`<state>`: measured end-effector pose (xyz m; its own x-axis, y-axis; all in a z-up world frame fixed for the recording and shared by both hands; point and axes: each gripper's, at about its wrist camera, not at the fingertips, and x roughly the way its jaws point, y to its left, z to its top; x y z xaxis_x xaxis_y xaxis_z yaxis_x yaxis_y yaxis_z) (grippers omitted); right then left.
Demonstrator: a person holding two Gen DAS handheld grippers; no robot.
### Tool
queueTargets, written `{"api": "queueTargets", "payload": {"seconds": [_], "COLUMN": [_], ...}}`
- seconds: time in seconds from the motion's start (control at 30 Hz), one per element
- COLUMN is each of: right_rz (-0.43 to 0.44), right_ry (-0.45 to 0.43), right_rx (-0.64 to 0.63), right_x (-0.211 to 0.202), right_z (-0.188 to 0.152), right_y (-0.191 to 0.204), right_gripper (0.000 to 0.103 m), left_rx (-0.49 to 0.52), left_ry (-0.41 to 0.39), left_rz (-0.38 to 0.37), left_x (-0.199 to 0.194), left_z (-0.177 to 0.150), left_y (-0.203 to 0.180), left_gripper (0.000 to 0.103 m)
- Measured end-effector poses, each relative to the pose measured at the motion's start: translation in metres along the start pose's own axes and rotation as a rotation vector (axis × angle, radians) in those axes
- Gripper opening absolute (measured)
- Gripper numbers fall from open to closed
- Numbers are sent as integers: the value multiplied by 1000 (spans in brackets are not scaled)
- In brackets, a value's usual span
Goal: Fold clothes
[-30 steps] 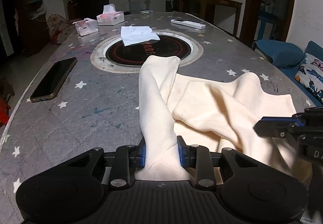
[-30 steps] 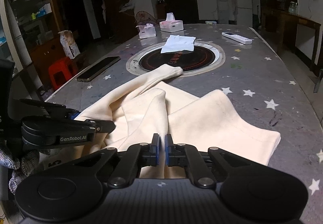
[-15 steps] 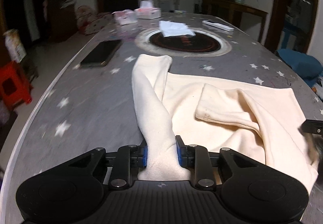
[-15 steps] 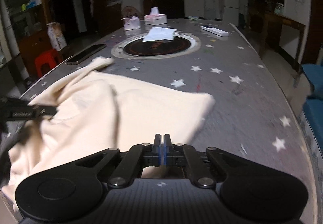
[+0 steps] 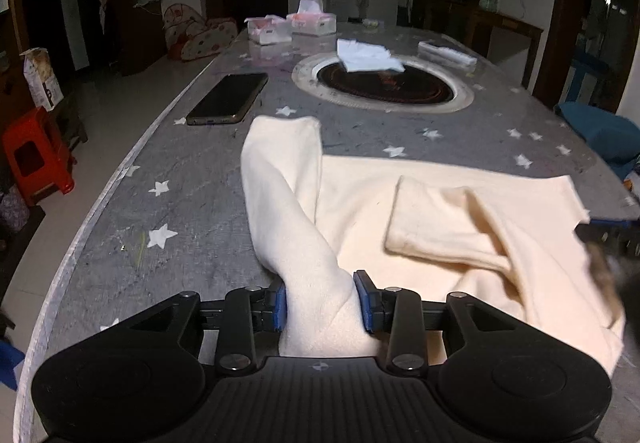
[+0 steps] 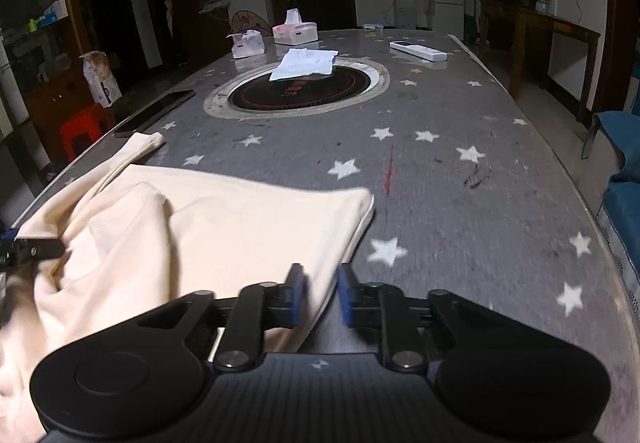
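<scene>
Two grippers: I hold one in each hand, both at 6 o'clock in their own views.
Left gripper (image 5: 320, 301): my fingers are squeezed on a bunched sleeve of the cream shirt (image 5: 420, 211).
Right gripper (image 6: 320, 297): my fingers are apart, with the shirt's (image 6: 224, 215) edge lying loose between them.
Shirt: it lies on the gray star table (image 5: 192, 179), crumpled near me, one sleeve pointing to 12 o'clock.
Phone (image 5: 229, 98): at 11 o'clock, near the sleeve tip, not touching.
Round cooker ring (image 6: 298, 89): at 12 o'clock, with a white cloth (image 6: 304, 63) on it.
Tissue boxes (image 6: 295, 31): far away at 12 o'clock.
</scene>
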<state>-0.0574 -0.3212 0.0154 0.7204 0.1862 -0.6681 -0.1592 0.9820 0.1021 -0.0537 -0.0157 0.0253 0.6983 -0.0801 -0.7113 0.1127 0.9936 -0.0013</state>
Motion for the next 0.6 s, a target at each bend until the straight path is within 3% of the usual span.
{"api": "queueTargets", "payload": {"seconds": [0.33, 0.43, 0.6], "right_rz": [-58, -70, -75], "right_ry": [5, 8, 3], "right_rx": [-102, -122, -141], "right_x": [41, 53, 55], "right_z": [34, 45, 55], "right_y": [4, 3, 1], "right_gripper": [5, 6, 15], "left_rx": [-54, -51, -36], "left_ry": [8, -13, -75], "left_rz": [35, 45, 57], "left_x": [6, 2, -6], "left_z": [4, 11, 31], "left_y": [11, 13, 14], "left_gripper": [65, 66, 66]}}
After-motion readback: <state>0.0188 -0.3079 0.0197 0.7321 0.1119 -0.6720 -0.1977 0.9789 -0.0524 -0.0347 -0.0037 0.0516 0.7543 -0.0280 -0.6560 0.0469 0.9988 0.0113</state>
